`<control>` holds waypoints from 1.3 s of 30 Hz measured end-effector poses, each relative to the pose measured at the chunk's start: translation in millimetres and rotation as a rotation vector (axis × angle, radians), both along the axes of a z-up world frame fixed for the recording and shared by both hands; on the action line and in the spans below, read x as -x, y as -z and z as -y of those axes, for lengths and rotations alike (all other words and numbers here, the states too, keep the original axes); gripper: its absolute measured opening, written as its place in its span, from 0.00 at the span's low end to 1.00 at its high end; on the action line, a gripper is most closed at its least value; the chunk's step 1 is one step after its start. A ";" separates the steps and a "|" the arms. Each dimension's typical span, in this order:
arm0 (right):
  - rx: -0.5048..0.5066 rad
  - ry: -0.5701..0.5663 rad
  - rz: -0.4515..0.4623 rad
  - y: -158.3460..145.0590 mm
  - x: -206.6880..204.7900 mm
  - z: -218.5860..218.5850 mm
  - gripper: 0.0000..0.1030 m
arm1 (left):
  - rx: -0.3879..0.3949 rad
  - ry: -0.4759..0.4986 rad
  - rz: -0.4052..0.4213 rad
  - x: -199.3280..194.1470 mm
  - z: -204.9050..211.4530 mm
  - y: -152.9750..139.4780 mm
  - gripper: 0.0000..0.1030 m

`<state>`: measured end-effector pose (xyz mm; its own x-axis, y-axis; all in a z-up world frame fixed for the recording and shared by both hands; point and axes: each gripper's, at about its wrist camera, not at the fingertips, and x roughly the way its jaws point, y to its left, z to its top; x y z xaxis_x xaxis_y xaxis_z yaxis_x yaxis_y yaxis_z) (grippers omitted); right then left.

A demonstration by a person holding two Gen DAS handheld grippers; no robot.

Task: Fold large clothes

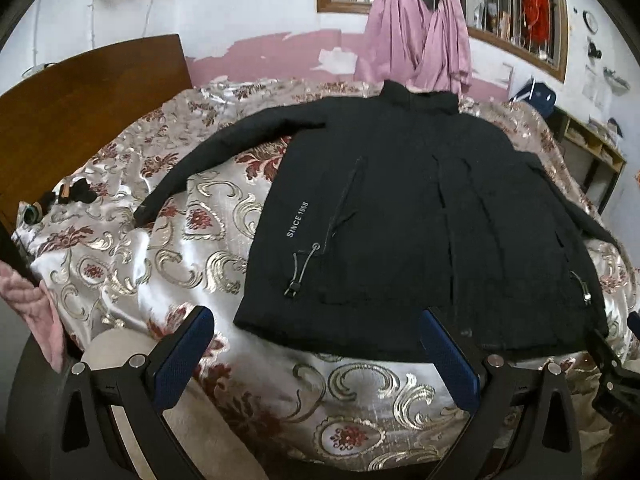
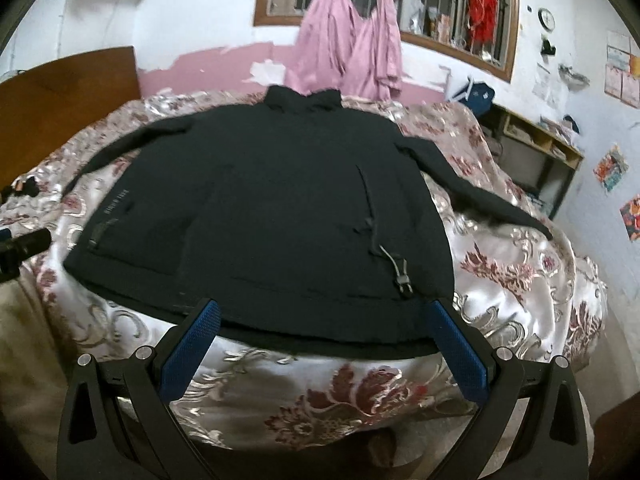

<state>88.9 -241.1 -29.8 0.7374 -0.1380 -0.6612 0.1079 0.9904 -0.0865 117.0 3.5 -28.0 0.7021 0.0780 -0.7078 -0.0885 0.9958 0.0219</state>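
Note:
A large black jacket (image 1: 400, 200) lies flat and spread out on the bed, collar away from me, both sleeves stretched out to the sides. It carries white "SINCE 1908" lettering and drawcords near the hem. My left gripper (image 1: 316, 320) is open and empty, just in front of the hem's left part. In the right wrist view the jacket (image 2: 272, 200) fills the middle, and my right gripper (image 2: 324, 312) is open and empty, its blue pads (image 2: 192, 344) at the hem's near edge. The right gripper's black body shows at the right edge of the left wrist view (image 1: 616, 376).
The bed has a shiny floral bedspread (image 1: 200, 264). A brown wooden headboard (image 1: 80, 96) stands at the left. Small dark items (image 1: 76, 194) lie near it. Pink curtains (image 1: 420, 40) hang at a barred window. A wooden shelf (image 1: 592, 152) stands at the right.

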 end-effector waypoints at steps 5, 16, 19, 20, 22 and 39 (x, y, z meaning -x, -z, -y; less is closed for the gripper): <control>0.003 0.035 -0.049 12.2 -21.7 15.2 0.99 | -0.054 0.026 -0.053 -32.5 15.9 -1.2 1.00; 0.006 0.142 -0.030 17.8 -88.4 75.0 0.99 | -0.200 0.141 -0.091 -94.4 76.1 -14.8 1.00; 0.014 0.176 0.017 13.3 -107.8 102.0 0.99 | -0.218 0.153 -0.089 -112.6 89.0 -16.8 1.00; 0.014 0.196 0.027 12.2 -115.1 113.5 0.99 | -0.224 0.156 -0.085 -118.9 93.8 -17.0 1.00; 0.005 0.232 0.041 11.8 -130.7 135.0 0.99 | -0.227 0.158 -0.073 -129.9 100.2 -17.6 1.00; -0.207 0.600 0.086 34.3 -252.6 319.1 0.99 | -0.159 0.380 0.032 -232.9 217.4 -21.8 1.00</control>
